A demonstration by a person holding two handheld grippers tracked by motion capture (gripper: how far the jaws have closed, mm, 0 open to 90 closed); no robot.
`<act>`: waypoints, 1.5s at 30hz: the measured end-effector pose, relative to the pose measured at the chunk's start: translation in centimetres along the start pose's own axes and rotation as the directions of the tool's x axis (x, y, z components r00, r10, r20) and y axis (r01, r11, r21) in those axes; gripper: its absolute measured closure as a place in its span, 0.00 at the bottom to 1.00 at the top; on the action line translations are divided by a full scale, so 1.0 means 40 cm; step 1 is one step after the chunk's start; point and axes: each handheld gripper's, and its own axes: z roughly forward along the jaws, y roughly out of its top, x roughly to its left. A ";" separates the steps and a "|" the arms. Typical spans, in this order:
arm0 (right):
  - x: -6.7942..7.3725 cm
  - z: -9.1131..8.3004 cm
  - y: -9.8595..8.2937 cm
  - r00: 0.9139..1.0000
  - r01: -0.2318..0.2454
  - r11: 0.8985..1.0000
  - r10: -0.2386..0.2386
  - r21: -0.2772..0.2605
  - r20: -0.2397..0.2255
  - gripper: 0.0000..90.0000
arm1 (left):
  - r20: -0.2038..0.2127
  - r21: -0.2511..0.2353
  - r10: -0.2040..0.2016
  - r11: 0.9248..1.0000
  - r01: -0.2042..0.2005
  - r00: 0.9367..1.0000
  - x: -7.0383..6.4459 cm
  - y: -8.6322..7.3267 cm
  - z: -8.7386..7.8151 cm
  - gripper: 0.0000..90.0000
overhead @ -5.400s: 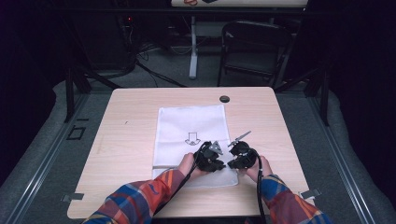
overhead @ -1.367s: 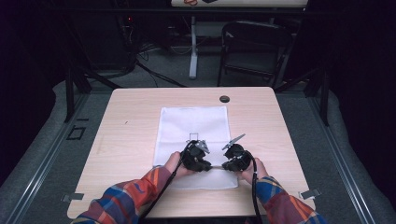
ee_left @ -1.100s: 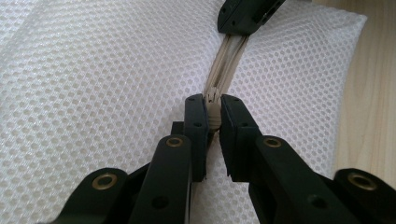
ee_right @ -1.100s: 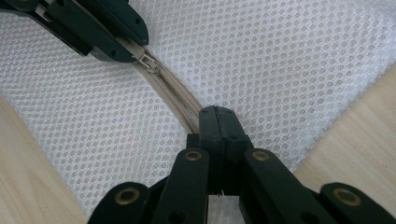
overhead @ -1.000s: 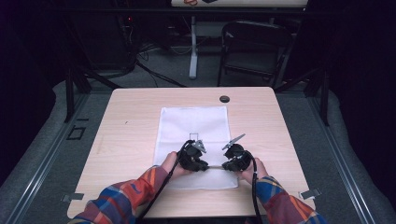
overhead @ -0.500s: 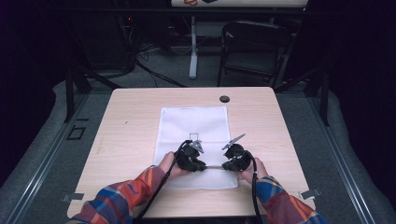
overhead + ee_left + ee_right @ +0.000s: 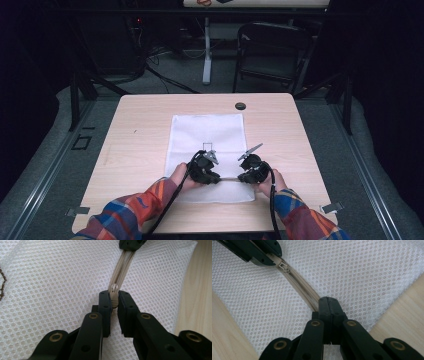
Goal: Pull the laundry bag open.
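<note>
Dark floor and chair legs ring a pale wooden counter where a white mesh bag lies flat. At its near edge, the left gripper has its fingers closed on the zipper pull, probably to slide it. The right gripper pinches the zipper tape shut, likely anchoring it taut.

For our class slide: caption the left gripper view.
Left tool grips the zip pull on a white mesh bag.

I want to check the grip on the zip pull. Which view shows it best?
The left gripper view: the pull sits close up between the left claw jaws. The right gripper view shows it small; the high view cannot resolve it.
</note>
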 end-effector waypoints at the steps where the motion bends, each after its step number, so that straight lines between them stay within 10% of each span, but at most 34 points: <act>1: -0.001 0.000 0.000 1.000 0.002 1.000 -0.002 0.002 -0.001 1.00 | 0.002 -0.004 0.000 1.000 0.000 1.000 0.000 -0.001 0.000 0.91; 45: -0.001 0.001 -0.004 1.000 -0.013 1.000 0.013 -0.013 -0.002 1.00 | -0.035 0.015 0.015 1.000 -0.014 0.999 -0.016 0.009 0.014 0.91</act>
